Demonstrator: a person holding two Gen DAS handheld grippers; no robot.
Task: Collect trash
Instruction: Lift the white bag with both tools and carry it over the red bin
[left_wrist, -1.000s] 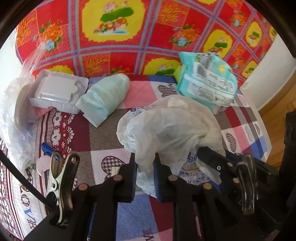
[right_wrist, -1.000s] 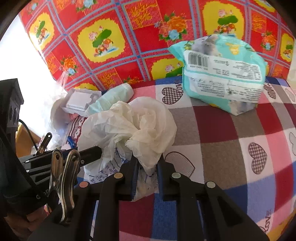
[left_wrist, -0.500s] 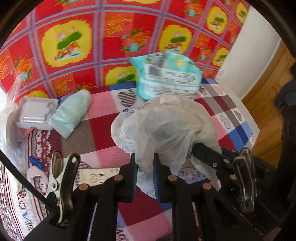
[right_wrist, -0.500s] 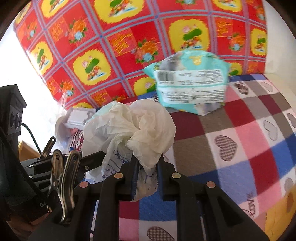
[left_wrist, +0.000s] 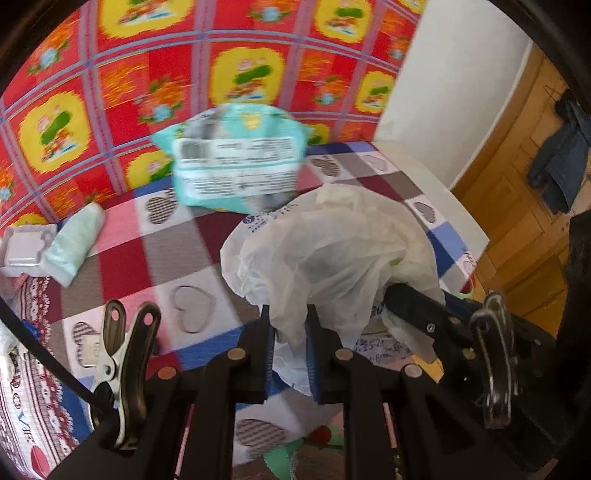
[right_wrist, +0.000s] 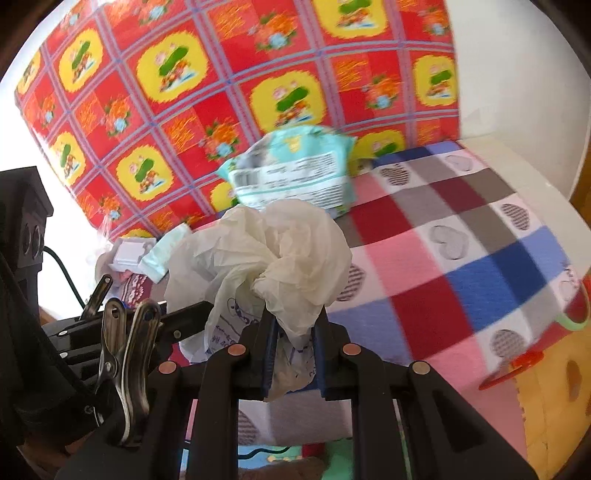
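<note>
Both grippers have hauled the white plastic bag (left_wrist: 332, 254) up off the bed (left_wrist: 177, 254) and swung it toward the bed's outer edge. A second back it was slumped on the checkered blanket near the middle of the bed; now it hangs bunched in the air, with the wooden door (left_wrist: 517, 221) and floor showing past the bed's edge in the left wrist view.

The left hand-held gripper (left_wrist: 290, 354) is pressed together on a fold at the bag's lower edge. The right hand-held gripper (right_wrist: 293, 352) is pinching another gathered bit of the same bag, which balloons above its fingers.

Everything else looks untouched, and all of it is deeper onto the bed than the bag. The teal wipes pack (left_wrist: 236, 162) leans against the red floral cloth (left_wrist: 110, 74) at the bed's back. The pale green roll (left_wrist: 75, 240) and white plastic tray (left_wrist: 26, 247) sit side by side toward the bed's far corner.

My read: the bag is the collector, or the first trash grabbed. Either way, those three still need gathering, so it's early days. The picture is blurry, so fine detail is a guess.
</note>
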